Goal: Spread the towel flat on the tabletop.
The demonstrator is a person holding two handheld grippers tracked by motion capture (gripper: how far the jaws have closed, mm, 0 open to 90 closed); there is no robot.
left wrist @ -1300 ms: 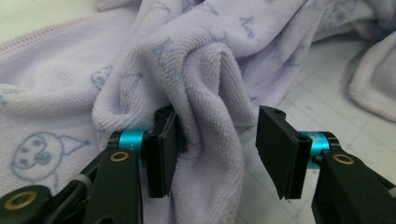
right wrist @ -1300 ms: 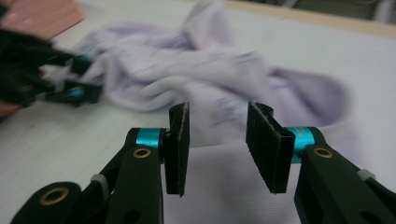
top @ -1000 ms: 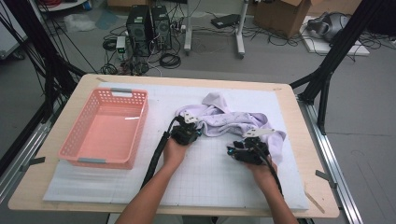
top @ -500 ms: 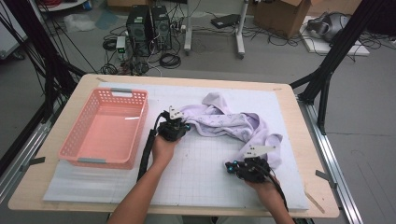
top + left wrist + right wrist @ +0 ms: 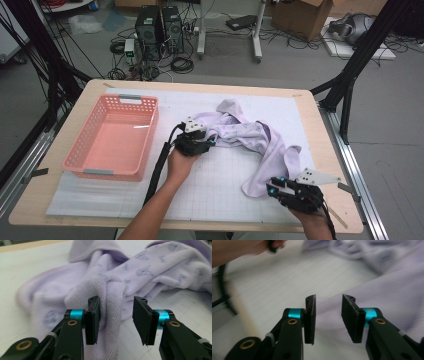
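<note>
Nearest the person's edge of the table [image 5: 60, 210], the right gripper [image 5: 274, 188] sits low over the white gridded mat [image 5: 220, 170], pointing at the near corner of the lilac towel [image 5: 260, 145]. In the right gripper view its jaws stand apart with a clear gap; the cloth edge lies just past and under the pads [image 5: 310, 315], and nothing is pinched. They have just been opening, with no cloth between them. My reading: that corner has been dropped here, pulled out toward the near right edge to stretch the cloth flat.

Farther in, mid-table, the left gripper [image 5: 207, 142] is at the towel's left end. In the left gripper view a thick twisted fold of terry cloth stands between the jaws, touching the left pad [image 5: 92, 320] while the right pad [image 5: 142, 322] stands off it with daylight between. So: open around the fold, not clamped. These jaws have also just been opening, the fold between them. The hand [image 5: 180, 162] rests behind it on the mat.

The towel itself runs as a bunched rope from the left gripper, up to a raised hump toward the far side, then down in an arc to the right gripper. Still crumpled, far from flat. Both ends released at once suggests a re-grip for better corners.

Beyond and to the left, the pink basket [image 5: 80, 165] stands well apart from the cloth, with nothing in it: presumably the destination once the towel is folded.
</note>
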